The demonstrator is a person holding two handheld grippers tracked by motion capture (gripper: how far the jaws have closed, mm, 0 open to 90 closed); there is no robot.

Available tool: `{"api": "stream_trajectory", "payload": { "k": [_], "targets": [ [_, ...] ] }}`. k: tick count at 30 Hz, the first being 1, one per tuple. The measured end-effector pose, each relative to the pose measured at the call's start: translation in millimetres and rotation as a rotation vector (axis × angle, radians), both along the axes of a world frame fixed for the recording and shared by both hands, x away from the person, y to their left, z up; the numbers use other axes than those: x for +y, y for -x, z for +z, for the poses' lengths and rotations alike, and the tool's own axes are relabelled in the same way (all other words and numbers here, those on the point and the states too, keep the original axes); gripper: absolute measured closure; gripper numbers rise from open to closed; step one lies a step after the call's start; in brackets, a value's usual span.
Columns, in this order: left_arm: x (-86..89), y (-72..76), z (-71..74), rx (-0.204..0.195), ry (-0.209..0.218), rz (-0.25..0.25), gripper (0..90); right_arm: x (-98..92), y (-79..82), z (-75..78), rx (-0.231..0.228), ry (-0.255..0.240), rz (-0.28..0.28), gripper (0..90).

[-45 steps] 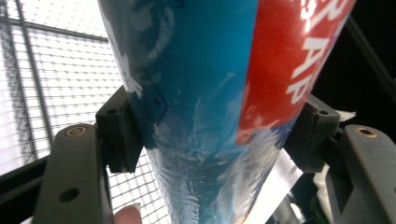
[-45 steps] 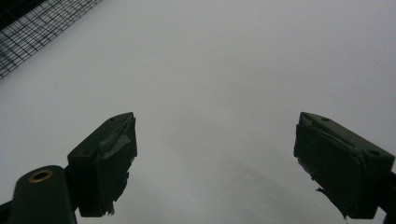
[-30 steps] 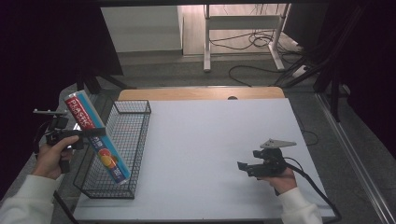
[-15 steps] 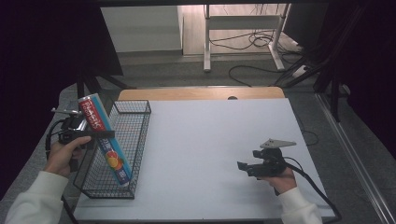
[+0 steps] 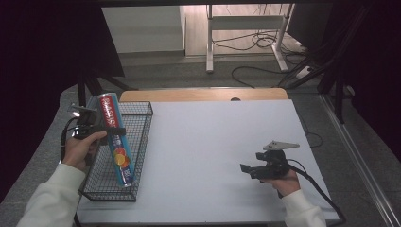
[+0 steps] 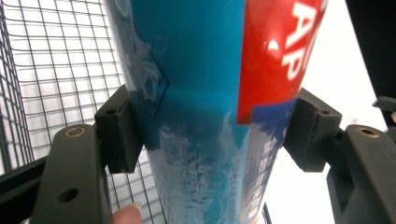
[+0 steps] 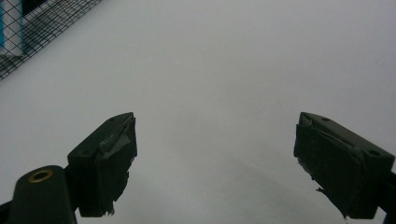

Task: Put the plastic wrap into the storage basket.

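A: Where's the long box [image 5: 116,140]?

B: In the wire basket [image 5: 138,156] at the left side of the white table [image 5: 213,156]. It's a slim blue carton with a red panel near its top and a fruit picture lower down. It stands steeply tilted — lower end down on the basket floor near the front, upper end rising above the rim toward the back.

A: And the left gripper [image 5: 112,131]?

B: Clamped on it, roughly at mid-length. In the left gripper view the two black pads [image 6: 117,133] press against opposite sides of the box [image 6: 205,107], one on the blue face and the other at the edge where red lettering meets blue. The box runs straight up between the jaws, with the basket mesh [image 6: 51,70] behind it on one side and the white tabletop on the other. A fingertip [image 6: 127,215] shows at the bottom edge.

A: Who holds that gripper?

B: A hand [image 5: 82,146] in a white sleeve, outside the basket's left wall.

A: The right gripper [image 5: 249,169]?

B: Low over the table near the front right, well apart from the basket, with a grey three-cornered plate [image 5: 281,144] on top and a cable trailing back. In the right gripper view its jaws stand wide apart with nothing but bare white table between them — the pads [image 7: 112,163] look wrapped in worn tape. A corner of the basket [image 7: 42,28] and a strip of the box [image 7: 11,28] show far off at upper left.
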State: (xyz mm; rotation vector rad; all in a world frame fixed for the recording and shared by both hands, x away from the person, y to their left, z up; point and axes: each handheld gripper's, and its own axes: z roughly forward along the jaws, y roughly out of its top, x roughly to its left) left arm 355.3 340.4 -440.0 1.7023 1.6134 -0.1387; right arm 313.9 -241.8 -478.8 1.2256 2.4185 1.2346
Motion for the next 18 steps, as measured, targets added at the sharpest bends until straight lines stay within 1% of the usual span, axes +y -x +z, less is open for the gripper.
{"api": "stream_trajectory", "payload": {
  "k": [2,6,7,10,12,15,18],
  "targets": [
    [-3.6,-5.4,-3.8,0.014,-0.011,0.022,31.3,-0.3,-0.2,0.0,-0.001,-0.001,0.000,13.4],
    [-11.7,-14.7,-11.5,0.029,-0.031,0.047,31.1,-0.8,-0.7,-0.7,-0.001,0.002,0.001,13.4],
    [-13.9,-17.1,-12.7,0.035,-0.042,0.049,31.1,-0.9,-0.8,-1.0,-0.001,0.002,0.001,13.4],
    [-22.4,-22.9,-14.1,0.047,-0.103,0.056,30.9,-0.9,-1.1,-1.3,-0.001,0.002,0.002,13.4],
    [-28.1,-26.9,-16.6,0.057,-0.125,0.060,30.9,-0.6,-1.4,-1.7,0.000,0.002,0.003,13.4],
    [-35.9,-32.6,-22.3,0.068,-0.143,0.074,31.1,-0.3,-1.2,-2.1,0.001,0.003,0.004,13.4],
    [-38.5,-37.2,-28.3,0.090,-0.147,0.097,31.1,-0.8,-1.0,-1.7,-0.001,0.005,0.004,13.4]
  ]
}}
